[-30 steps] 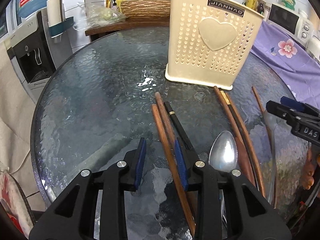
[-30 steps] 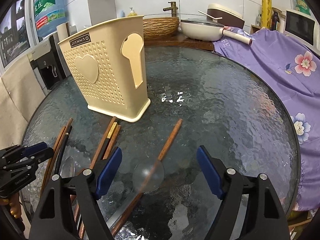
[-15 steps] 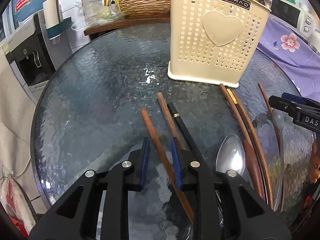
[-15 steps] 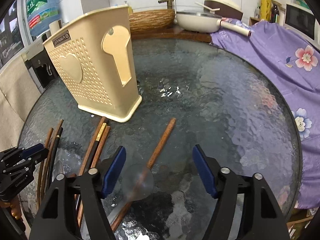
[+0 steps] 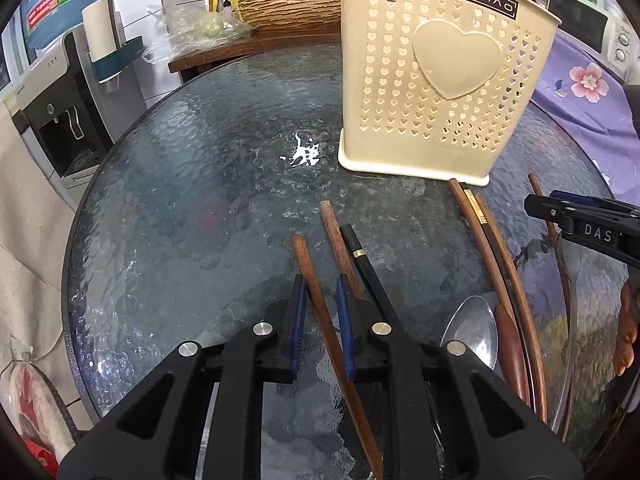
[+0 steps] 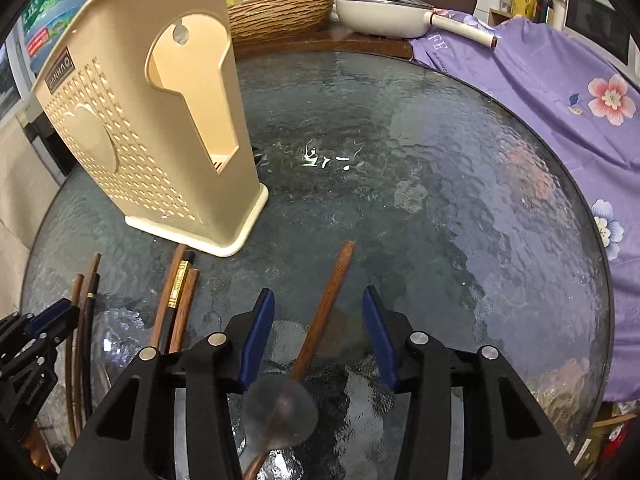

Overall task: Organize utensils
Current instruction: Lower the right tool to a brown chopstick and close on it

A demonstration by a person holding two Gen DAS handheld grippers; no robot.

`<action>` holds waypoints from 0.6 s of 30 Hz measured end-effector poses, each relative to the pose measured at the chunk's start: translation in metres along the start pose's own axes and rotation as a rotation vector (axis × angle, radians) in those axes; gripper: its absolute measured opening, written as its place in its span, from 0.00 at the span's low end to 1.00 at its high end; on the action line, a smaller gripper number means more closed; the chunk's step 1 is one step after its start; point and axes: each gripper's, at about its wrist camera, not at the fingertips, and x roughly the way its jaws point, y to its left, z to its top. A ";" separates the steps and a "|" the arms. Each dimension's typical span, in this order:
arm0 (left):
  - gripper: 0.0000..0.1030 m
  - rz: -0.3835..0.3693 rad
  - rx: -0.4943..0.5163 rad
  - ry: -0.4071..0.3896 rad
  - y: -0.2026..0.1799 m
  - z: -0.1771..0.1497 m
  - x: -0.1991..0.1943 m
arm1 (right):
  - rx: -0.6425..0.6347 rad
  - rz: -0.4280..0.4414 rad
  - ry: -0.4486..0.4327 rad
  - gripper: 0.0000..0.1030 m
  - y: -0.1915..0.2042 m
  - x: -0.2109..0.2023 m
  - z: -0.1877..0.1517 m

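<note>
Standing upright on the far part of the round glass tabletop point(image 5: 168, 208) is a cream perforated utensil holder point(image 5: 436, 92) marked JIANHAO, with a raised heart on its front; through the keyhole-shaped cut-out in its side, seen from the right wrist view, no utensil shows inside it.

Left gripper point(image 5: 321, 312): jaws have just been closing and stand narrow around a brown wooden chopstick point(image 5: 316, 296), which runs lengthwise between the blue pads. The left pad appears to touch it; whether the right pad presses cannot be told. Just right of it lie a second brown chopstick point(image 5: 334, 236) and a black chopstick point(image 5: 366, 272) with a gold band. Further right lie a metal spoon point(image 5: 474, 328) and a bundle of dark chopsticks point(image 5: 480, 232) reaching almost to the holder's base.

Right gripper point(image 6: 318, 328): jaws have just been closing but remain apart, clear on both sides of a wooden-handled spoon point(image 6: 326, 312) lying flat on the tabletop between them, its bowl nearest the camera and handle pointing away toward the tabletop centre. The holder stands beyond and to the left.

Beyond the tabletop: a purple floral cloth point(image 6: 560, 92), a white pan point(image 6: 384, 16), and a woven basin point(image 6: 280, 12).
</note>
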 end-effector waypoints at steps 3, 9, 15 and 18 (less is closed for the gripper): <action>0.13 0.000 0.000 0.002 -0.001 0.001 0.000 | -0.022 -0.023 0.005 0.43 0.005 0.002 0.001; 0.12 0.018 0.003 -0.015 -0.004 0.000 0.000 | -0.011 -0.027 -0.006 0.43 0.007 0.002 -0.001; 0.12 0.021 -0.009 -0.018 -0.006 -0.003 -0.001 | -0.016 -0.030 -0.014 0.39 0.012 -0.001 -0.007; 0.10 0.016 -0.011 -0.015 -0.006 -0.004 -0.002 | -0.016 -0.024 -0.017 0.27 0.014 -0.003 -0.008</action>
